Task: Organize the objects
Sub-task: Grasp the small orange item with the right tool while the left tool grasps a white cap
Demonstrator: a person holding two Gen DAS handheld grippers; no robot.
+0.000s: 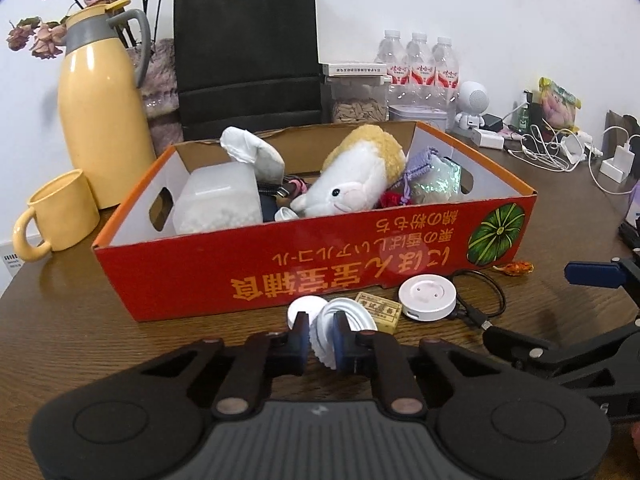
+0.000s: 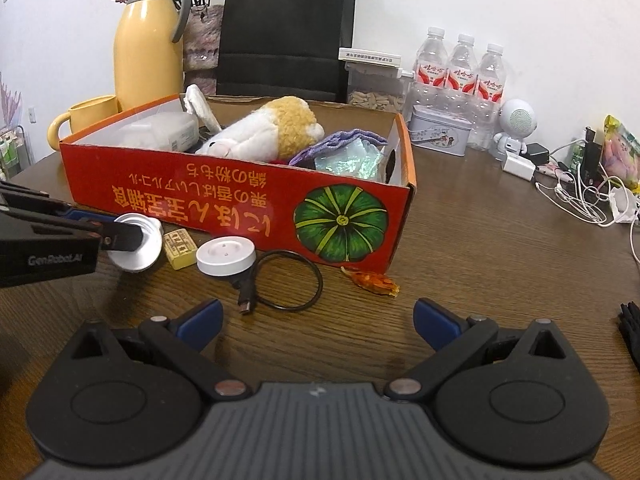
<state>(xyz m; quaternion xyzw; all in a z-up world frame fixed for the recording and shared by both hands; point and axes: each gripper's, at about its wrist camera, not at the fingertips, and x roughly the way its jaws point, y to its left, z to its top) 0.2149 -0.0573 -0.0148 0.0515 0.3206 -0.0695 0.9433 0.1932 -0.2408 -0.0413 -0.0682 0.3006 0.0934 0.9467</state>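
My left tool [image 1: 320,336] is clamped on a white ridged lid [image 1: 347,322], pads pressing its edges, just in front of the red box [image 1: 280,276] on the desk [image 2: 500,264]. Beside it lie a yellow eraser [image 1: 379,311] and a white puck [image 1: 427,296] with its black cable [image 2: 288,284]. My right tool [image 2: 318,322] hangs wide open, empty (a candy [image 2: 374,280] lies ahead).

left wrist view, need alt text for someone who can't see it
The left gripper is shut on a small white ridged lid on a wooden table, just in front of a red cardboard box holding a plush toy. The right gripper, open, enters from the right.
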